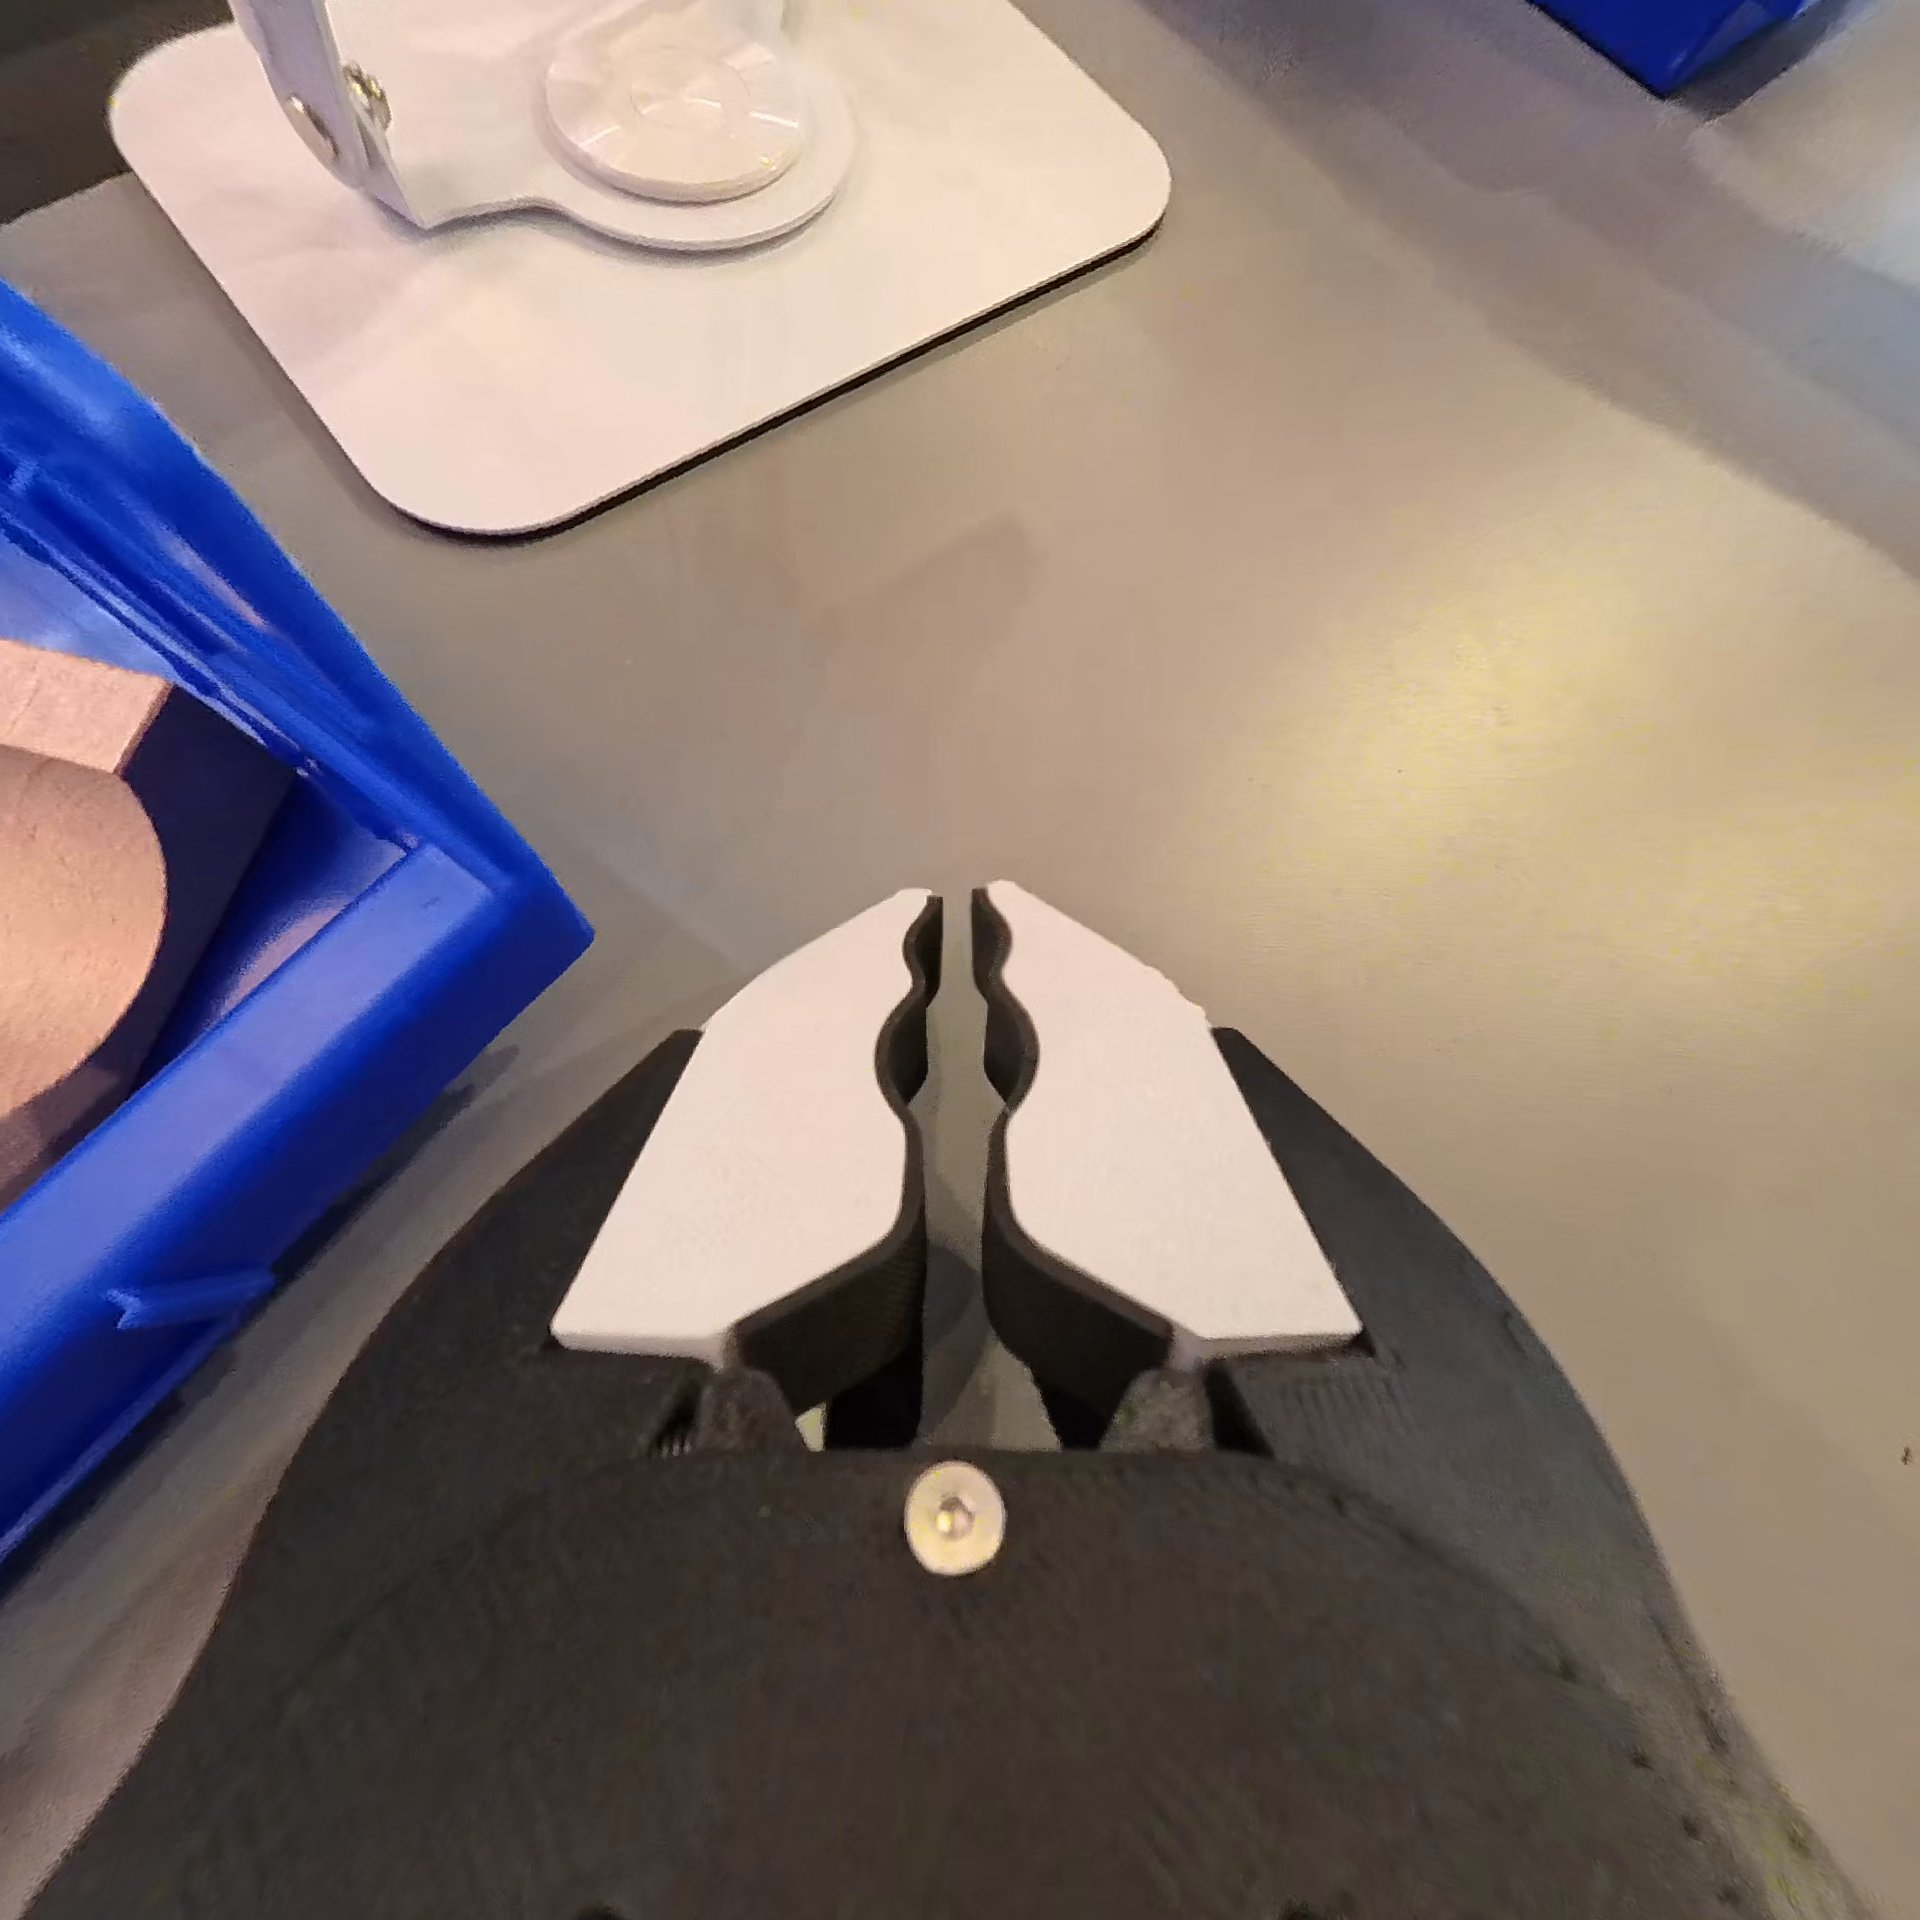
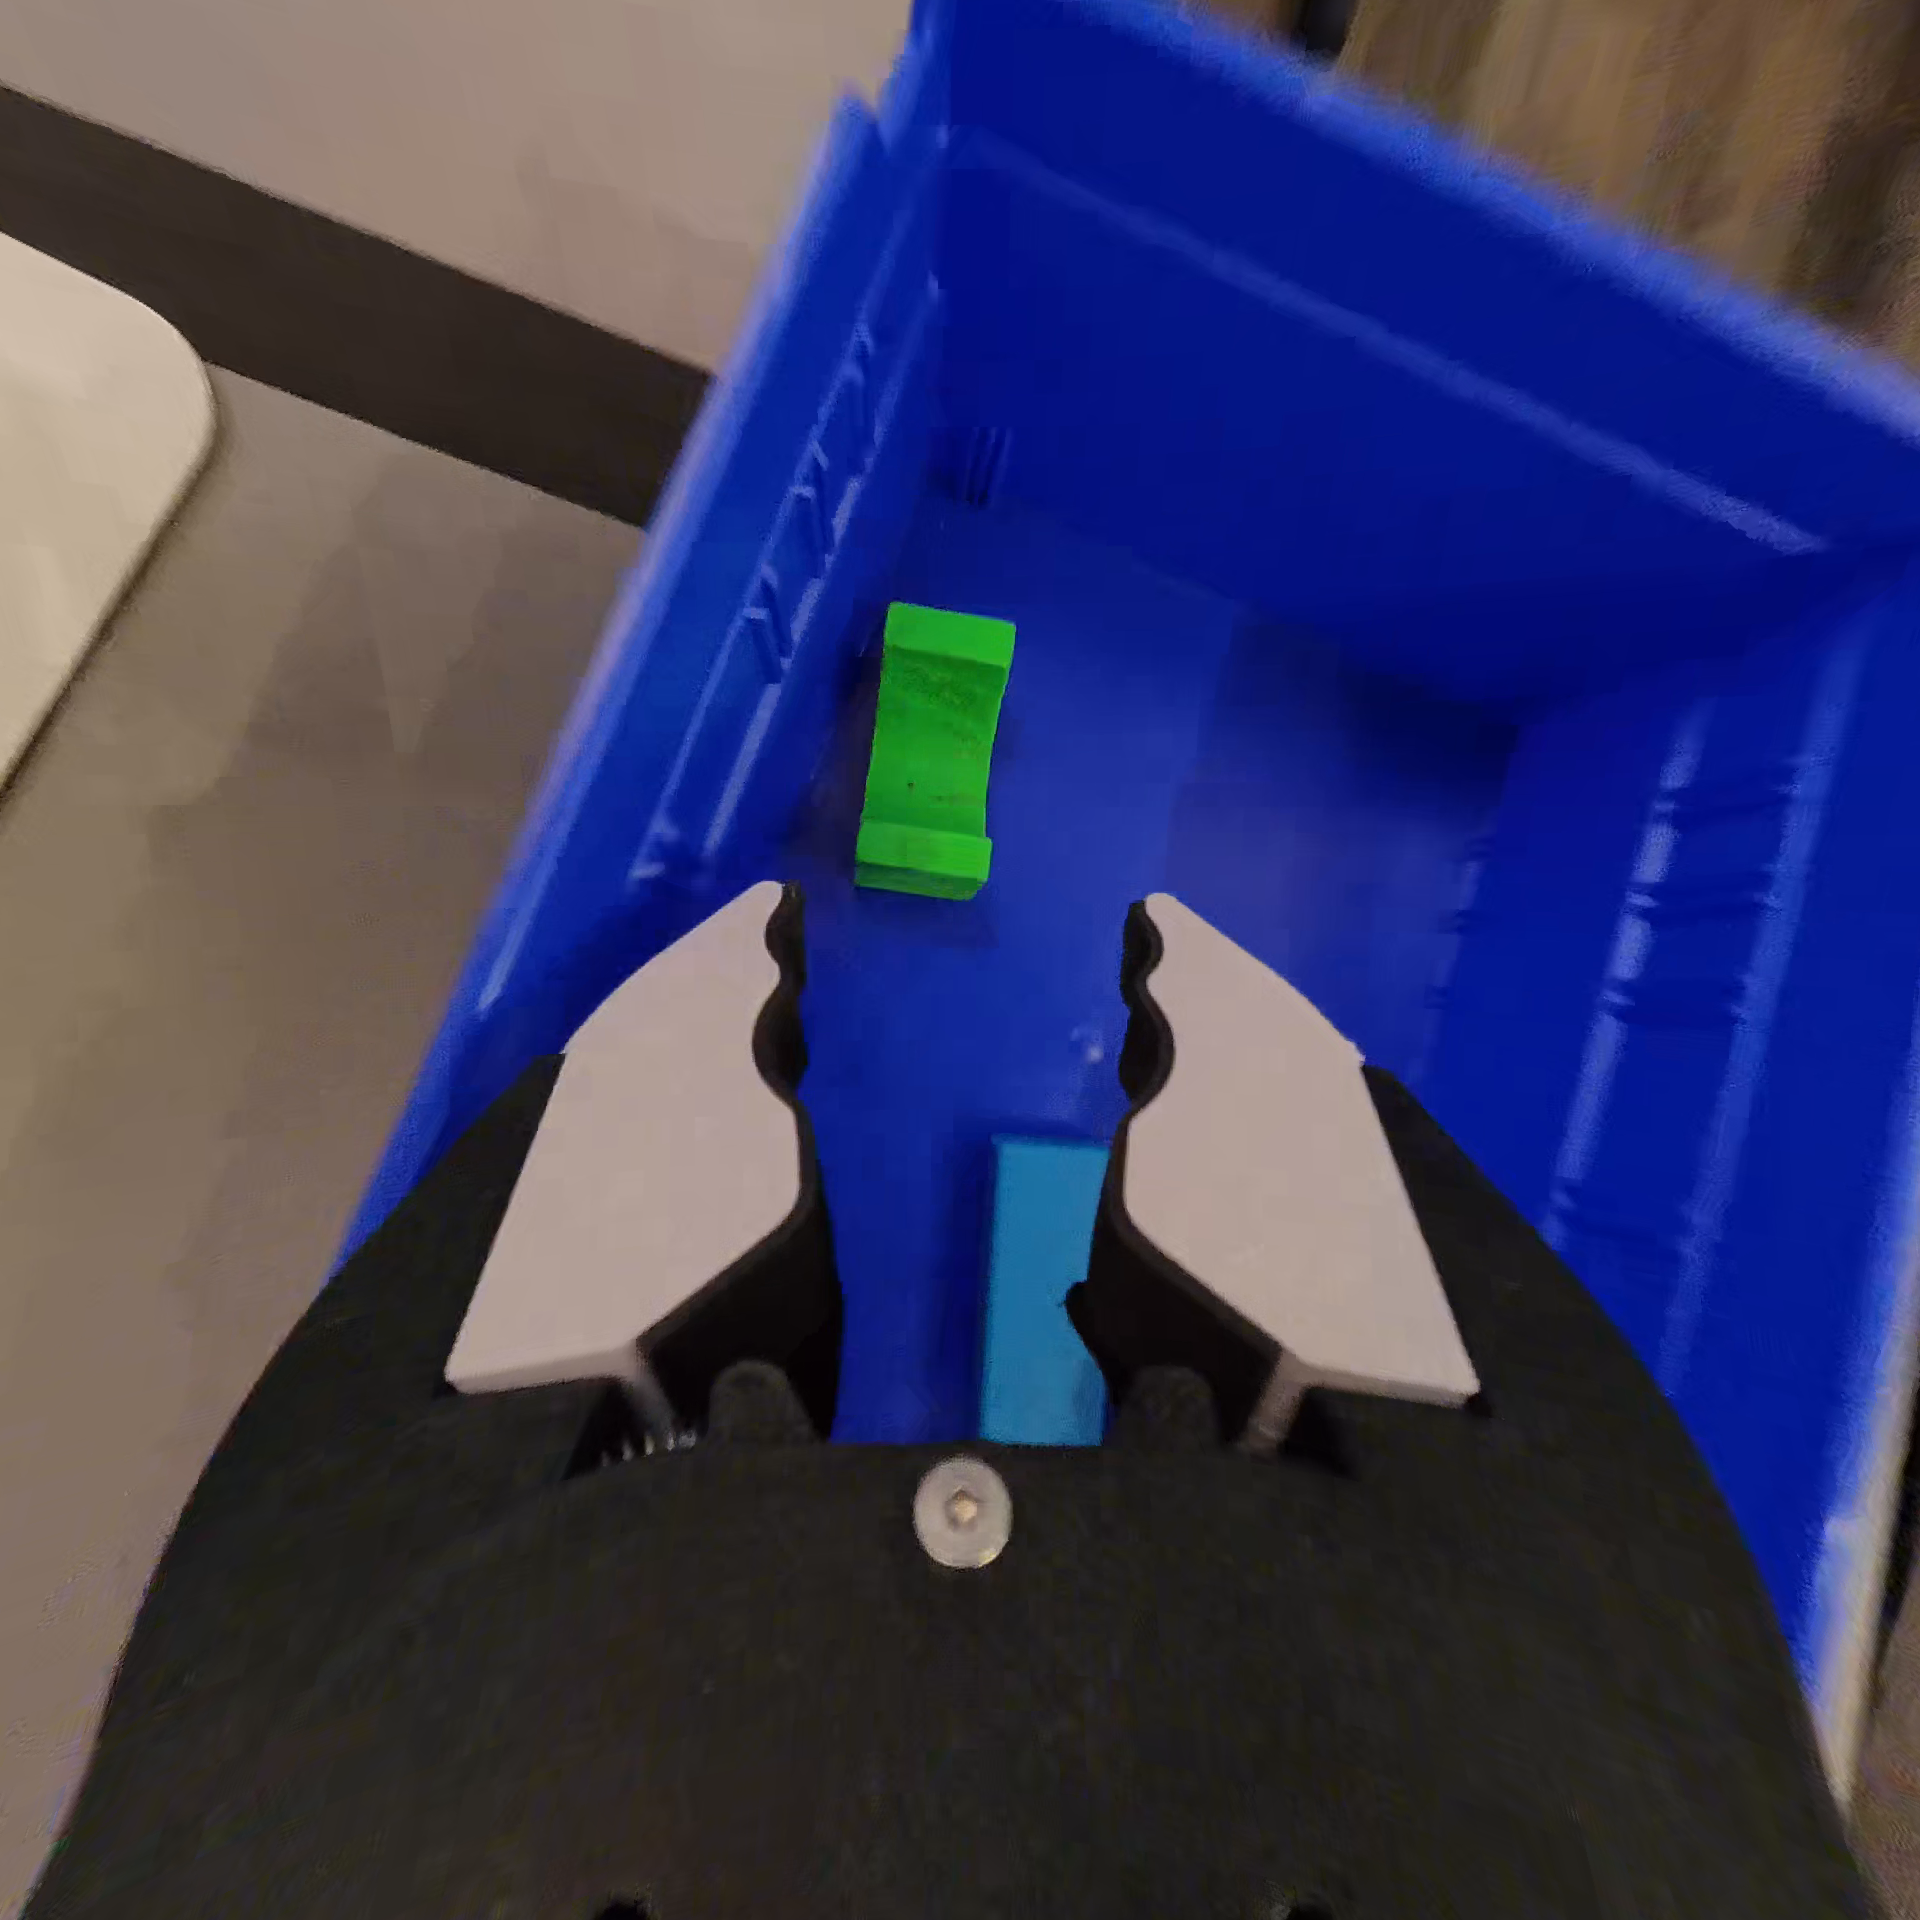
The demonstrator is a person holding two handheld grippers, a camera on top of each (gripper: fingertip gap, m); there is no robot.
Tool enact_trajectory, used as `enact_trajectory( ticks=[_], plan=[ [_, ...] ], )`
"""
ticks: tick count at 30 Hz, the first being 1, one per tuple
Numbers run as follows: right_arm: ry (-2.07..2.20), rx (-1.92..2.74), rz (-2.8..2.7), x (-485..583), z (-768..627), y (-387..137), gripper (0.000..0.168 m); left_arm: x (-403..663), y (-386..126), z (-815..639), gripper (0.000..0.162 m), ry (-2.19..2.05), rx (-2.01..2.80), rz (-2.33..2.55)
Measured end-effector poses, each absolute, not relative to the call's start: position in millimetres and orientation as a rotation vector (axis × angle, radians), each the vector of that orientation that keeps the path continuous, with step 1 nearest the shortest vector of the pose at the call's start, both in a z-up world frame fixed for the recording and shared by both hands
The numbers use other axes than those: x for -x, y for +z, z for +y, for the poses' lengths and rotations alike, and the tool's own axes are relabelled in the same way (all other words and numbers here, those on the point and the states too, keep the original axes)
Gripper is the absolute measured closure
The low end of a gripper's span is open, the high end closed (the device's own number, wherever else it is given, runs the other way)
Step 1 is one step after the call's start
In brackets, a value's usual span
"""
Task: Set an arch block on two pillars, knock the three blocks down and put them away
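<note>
The right gripper (image 2: 961, 899) hangs released over a blue bin (image 2: 1299, 416), jaws wide and empty. Nearest, a light blue block (image 2: 1044, 1288) lies on the bin floor between them; farther left lies the green arch block (image 2: 935, 748). The left gripper (image 1: 956, 896) is nearly clenched, empty, over the grey table (image 1: 1351, 727), beside another blue bin (image 1: 312, 935) holding tan blocks (image 1: 73, 894); a white stand base (image 1: 644, 312) sits beyond.

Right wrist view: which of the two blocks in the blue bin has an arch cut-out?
The green block, lying near the bin's left wall. The light blue block, seen between the open right claw's fingers, is a plain bar.
</note>
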State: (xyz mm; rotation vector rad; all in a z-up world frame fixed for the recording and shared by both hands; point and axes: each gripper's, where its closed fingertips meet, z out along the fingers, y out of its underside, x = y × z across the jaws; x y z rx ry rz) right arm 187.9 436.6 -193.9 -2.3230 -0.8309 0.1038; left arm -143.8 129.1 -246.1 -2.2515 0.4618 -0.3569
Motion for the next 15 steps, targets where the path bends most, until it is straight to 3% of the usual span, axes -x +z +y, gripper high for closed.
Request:
enact_trajectory(
  ticks=[6,12,15],
  plan=[
    [0.158,1.964,-0.851,-169.2,357.1,-111.7,0.12,151.9,-221.7,126.3,0.146,-0.307,2.133,0.52],
    [0.276,1.776,-1.013,-120.6,273.0,-115.3,0.125,235.1,-173.3,126.3,0.129,-0.099,2.123,0.219],
    [0.314,1.738,-1.102,-98.7,252.4,-126.3,0.128,279.5,-172.6,135.5,0.122,-0.053,2.278,0.089]
  ],
)
